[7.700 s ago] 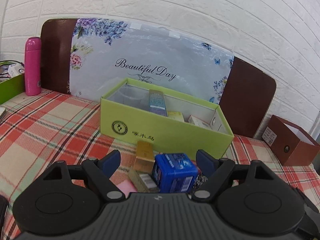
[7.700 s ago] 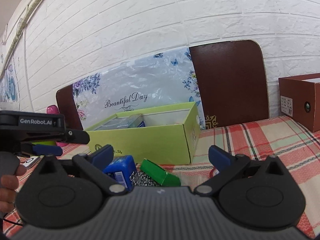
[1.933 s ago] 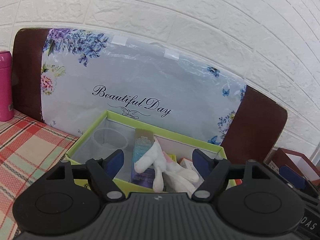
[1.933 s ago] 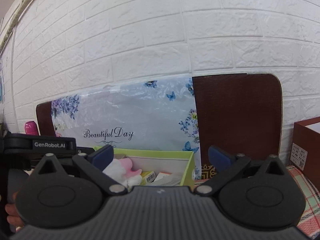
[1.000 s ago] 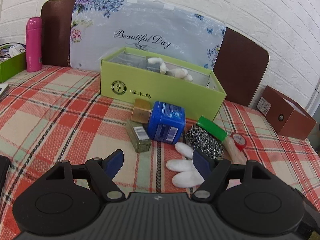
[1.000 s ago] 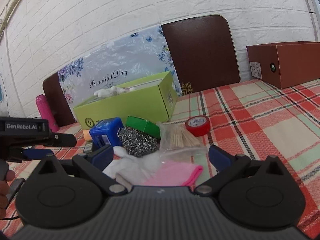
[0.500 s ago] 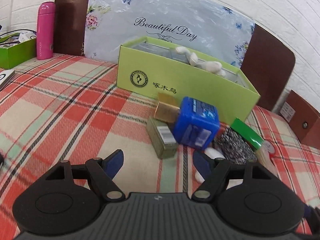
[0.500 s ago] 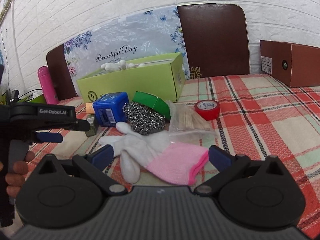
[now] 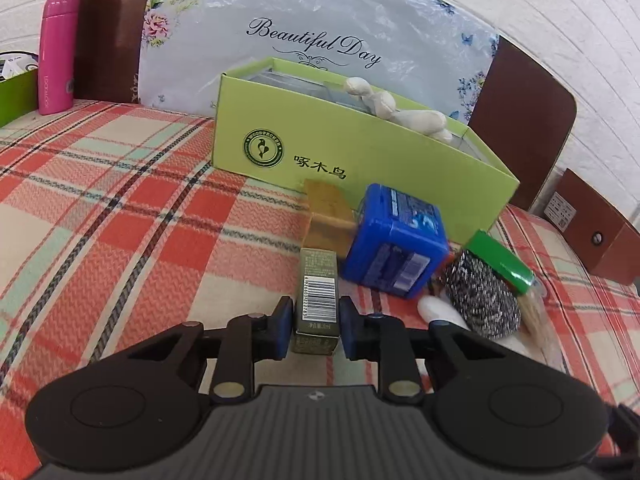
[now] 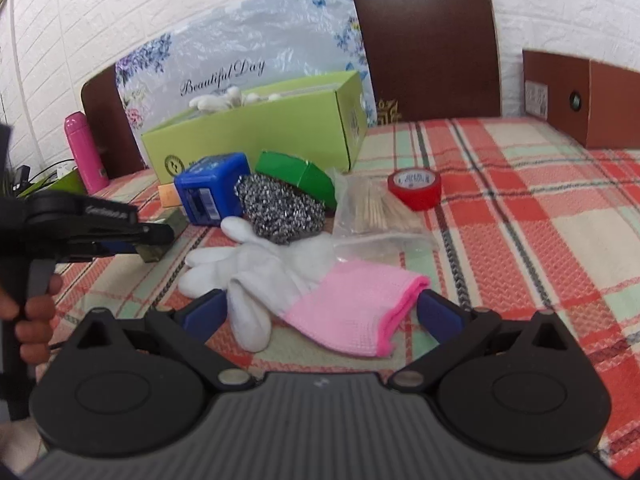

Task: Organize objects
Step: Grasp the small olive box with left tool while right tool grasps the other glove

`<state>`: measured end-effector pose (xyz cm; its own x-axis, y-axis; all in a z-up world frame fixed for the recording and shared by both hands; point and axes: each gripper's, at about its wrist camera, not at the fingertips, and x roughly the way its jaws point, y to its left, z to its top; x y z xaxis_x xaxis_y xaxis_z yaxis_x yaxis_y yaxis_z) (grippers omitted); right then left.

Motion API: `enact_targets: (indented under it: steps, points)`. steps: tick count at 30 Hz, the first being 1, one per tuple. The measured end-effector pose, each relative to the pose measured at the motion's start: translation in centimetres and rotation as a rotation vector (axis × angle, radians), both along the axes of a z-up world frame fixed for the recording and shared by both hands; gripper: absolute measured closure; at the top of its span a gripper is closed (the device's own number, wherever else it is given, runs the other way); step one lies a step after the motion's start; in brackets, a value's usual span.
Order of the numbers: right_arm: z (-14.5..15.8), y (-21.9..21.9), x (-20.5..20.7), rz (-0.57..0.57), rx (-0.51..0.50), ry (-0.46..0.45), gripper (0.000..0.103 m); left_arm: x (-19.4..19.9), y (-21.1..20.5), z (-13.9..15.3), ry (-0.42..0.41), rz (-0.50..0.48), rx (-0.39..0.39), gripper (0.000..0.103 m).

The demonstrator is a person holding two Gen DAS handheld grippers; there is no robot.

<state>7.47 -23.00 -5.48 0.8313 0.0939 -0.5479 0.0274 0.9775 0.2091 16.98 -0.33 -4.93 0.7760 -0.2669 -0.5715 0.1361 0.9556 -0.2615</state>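
Left gripper (image 9: 315,326) has its jaws pinching the small olive box (image 9: 317,300) at lower center, looks like it's headed for the green box (image 9: 360,160) up top. Right gripper (image 10: 320,312) jaws spread around the glove (image 10: 304,284), probably lining up 1 grab.

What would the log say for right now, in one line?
left hand-held gripper: shut on olive box | right hand-held gripper: open over glove | green box: holds another glove
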Motion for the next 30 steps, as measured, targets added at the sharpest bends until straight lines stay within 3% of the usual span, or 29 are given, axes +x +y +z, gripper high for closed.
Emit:
enact_targets:
  steps: [5,10,12,15,18,20,23,24,25,26,28,30]
  points:
    - [0.1,1.1,0.4,0.023,-0.051,0.007,0.001,-0.9,0.5,-0.6,-0.035,0.023,-0.046,0.078]
    - [0.4,3.1,0.2,0.084,-0.123,-0.013,0.041,-1.1,0.7,-1.2,-0.074,0.027,-0.066,0.078]
    - [0.4,4.0,0.2,0.112,-0.138,-0.010,0.048,-0.9,1.2,-1.4,-0.072,0.027,-0.105,0.077]
    - [0.4,5.0,0.2,0.119,-0.167,-0.014,0.042,-0.8,2.0,-1.7,-0.067,0.034,-0.162,0.077]
    - [0.3,5.0,0.6,0.102,-0.147,0.002,0.036,-0.8,1.8,-1.6,-0.070,0.029,-0.162,0.074]
    - [0.3,4.7,0.8,0.079,-0.124,0.004,0.037,-0.8,1.6,-1.6,-0.074,0.017,-0.164,0.064]
    - [0.2,4.8,0.9,0.051,-0.135,0.001,0.050,-0.8,1.4,-1.6,-0.086,-0.010,-0.175,0.048]
    - [0.2,4.8,0.8,0.048,-0.140,-0.003,0.061,-0.9,1.2,-1.6,-0.089,-0.011,-0.160,0.048]
    - [0.2,4.9,0.7,0.048,-0.143,-0.011,0.076,-0.9,1.0,-1.6,-0.093,-0.011,-0.146,0.049]
    - [0.3,4.9,0.5,0.047,-0.146,-0.019,0.081,-1.0,0.9,-1.6,-0.095,-0.008,-0.137,0.052]
    - [0.3,4.9,0.3,0.066,-0.137,-0.030,0.086,-1.0,1.2,-1.6,-0.091,0.009,-0.143,0.063]
    - [0.4,5.0,0.1,0.080,-0.134,-0.042,0.087,-0.9,1.8,-1.8,-0.081,0.031,-0.169,0.067]
